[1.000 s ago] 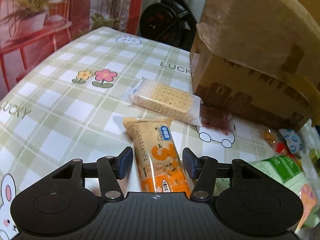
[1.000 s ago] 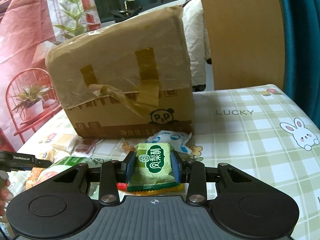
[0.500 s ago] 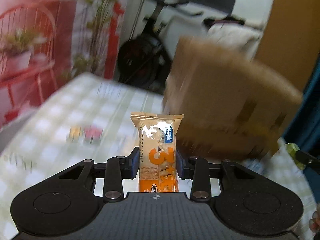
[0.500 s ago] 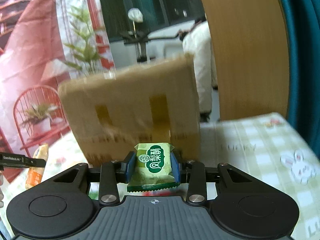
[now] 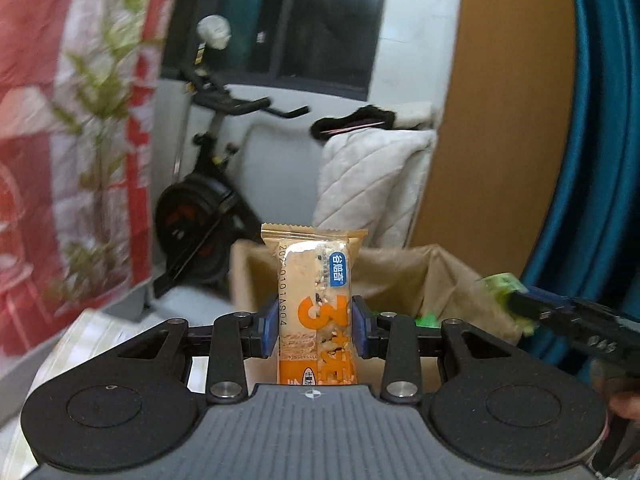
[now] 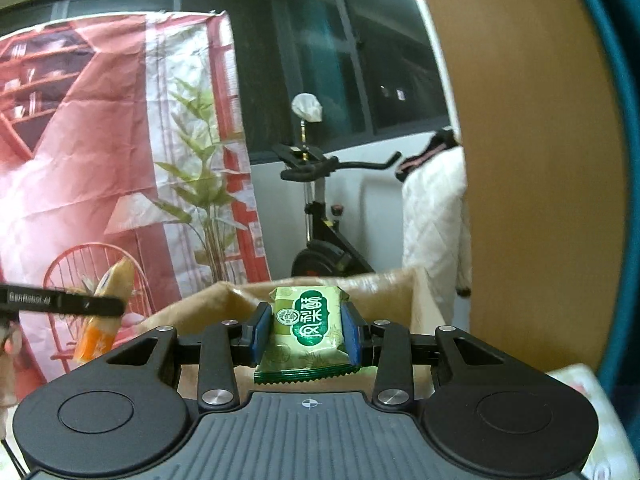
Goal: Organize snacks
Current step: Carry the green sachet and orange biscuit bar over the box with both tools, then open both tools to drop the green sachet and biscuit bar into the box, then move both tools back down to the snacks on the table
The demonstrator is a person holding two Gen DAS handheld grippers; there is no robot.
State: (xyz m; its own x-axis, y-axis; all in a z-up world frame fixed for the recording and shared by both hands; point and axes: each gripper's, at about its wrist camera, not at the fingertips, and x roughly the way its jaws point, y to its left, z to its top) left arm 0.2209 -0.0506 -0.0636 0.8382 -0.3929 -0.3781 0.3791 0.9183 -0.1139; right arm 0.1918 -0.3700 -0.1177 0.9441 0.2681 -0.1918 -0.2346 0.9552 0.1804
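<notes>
Two snack packets are held aloft, one in each gripper, above the open top of a brown cardboard box. The left gripper is closed on an orange cereal bar, which is pinched upright at its lower half between the blue fingers, its sealed top edge raised well above them. The right gripper is closed on a green pastry packet, which is clamped by its two sides between the blue fingers, its crimped bottom edge hanging just below them. In the left wrist view the right gripper is seen at the far right edge, with the green packet blurred at its tip, just beside the box's right rim. In the right wrist view the left gripper is seen at the far left edge, the orange bar tilted in its grasp, near the box's left flap. The box's open flaps are seen directly behind both held packets; something green is glimpsed inside it, though it cannot be told what. A corner of the checked table is visible at lower left of the left wrist view. An exercise bike, a white quilted garment and a red printed backdrop are seen behind the box.
</notes>
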